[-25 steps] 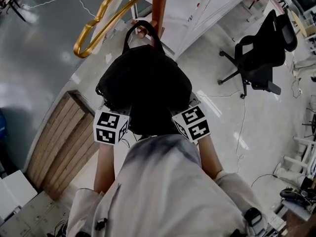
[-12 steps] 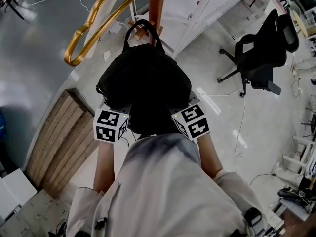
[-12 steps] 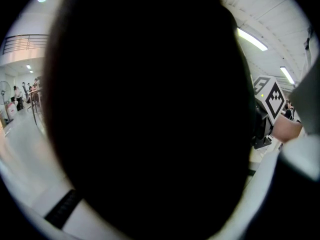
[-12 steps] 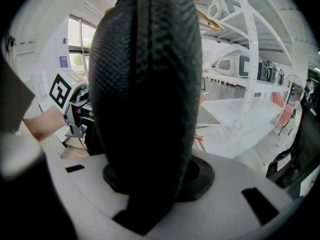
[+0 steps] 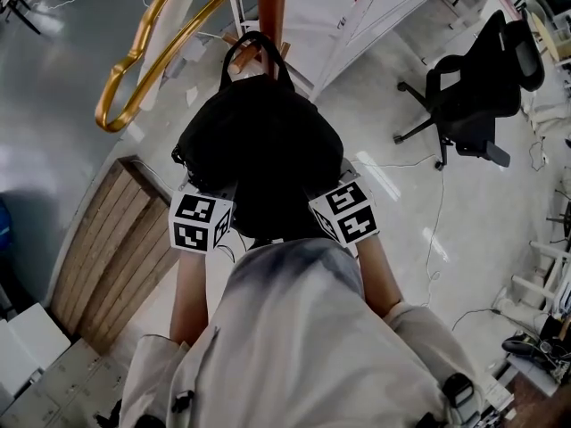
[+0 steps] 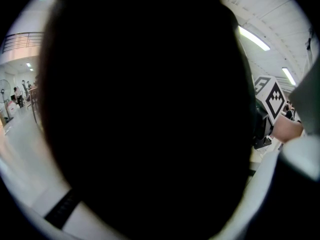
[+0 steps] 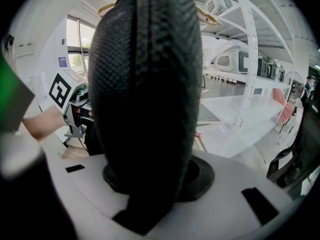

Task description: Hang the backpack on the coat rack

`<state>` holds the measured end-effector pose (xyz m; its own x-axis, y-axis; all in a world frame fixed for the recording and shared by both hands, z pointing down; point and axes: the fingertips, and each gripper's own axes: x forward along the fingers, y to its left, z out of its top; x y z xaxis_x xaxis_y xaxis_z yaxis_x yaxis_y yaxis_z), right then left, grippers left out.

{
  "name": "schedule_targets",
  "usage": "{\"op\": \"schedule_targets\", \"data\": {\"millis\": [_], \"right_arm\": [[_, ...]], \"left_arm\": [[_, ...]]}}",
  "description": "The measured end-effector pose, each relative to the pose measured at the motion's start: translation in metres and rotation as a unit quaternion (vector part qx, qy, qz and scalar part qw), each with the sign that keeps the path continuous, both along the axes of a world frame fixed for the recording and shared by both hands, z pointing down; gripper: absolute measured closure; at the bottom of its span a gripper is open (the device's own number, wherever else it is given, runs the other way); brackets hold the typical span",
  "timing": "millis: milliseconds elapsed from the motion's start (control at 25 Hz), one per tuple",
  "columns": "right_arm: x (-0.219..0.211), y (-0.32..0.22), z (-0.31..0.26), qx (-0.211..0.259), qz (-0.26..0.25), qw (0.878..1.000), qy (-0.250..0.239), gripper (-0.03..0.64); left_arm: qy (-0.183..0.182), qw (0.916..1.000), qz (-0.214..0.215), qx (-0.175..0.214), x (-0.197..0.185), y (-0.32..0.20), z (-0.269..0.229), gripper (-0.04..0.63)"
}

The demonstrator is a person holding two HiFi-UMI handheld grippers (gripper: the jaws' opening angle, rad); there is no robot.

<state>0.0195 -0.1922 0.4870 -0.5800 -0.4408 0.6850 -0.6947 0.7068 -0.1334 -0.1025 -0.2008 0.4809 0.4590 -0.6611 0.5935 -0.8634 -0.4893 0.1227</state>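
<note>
Backpack (image 5: 259,141) is clamped by left gripper (image 5: 208,193) and right gripper (image 5: 332,184) (jaws partly closed on fabric). Hook (image 5: 111,114) is seen shifted left since earlier.

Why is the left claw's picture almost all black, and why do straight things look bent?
Left gripper view: the black backpack fills the lens, unlit and featureless. Right gripper view: its weave shows sharply, but the white shelving bows from the wide lens. Head view: soft glare on the grey floor.

The backpack (image 5: 259,150) was viewed steeply from above by the head camera and at very close range, from opposite sides, by both gripper views.
</note>
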Motion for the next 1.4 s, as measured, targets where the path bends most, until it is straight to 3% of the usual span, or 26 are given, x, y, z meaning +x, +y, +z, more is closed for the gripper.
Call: {"op": "schedule_targets", "data": {"millis": [1400], "right_arm": [[0.014,-0.031,0.050,-0.044,0.019,0.999,0.006,0.479]], "left_arm": [[-0.003,0.9991,0.007,-0.042,0.010,-0.034,0.055,0.490]]}}
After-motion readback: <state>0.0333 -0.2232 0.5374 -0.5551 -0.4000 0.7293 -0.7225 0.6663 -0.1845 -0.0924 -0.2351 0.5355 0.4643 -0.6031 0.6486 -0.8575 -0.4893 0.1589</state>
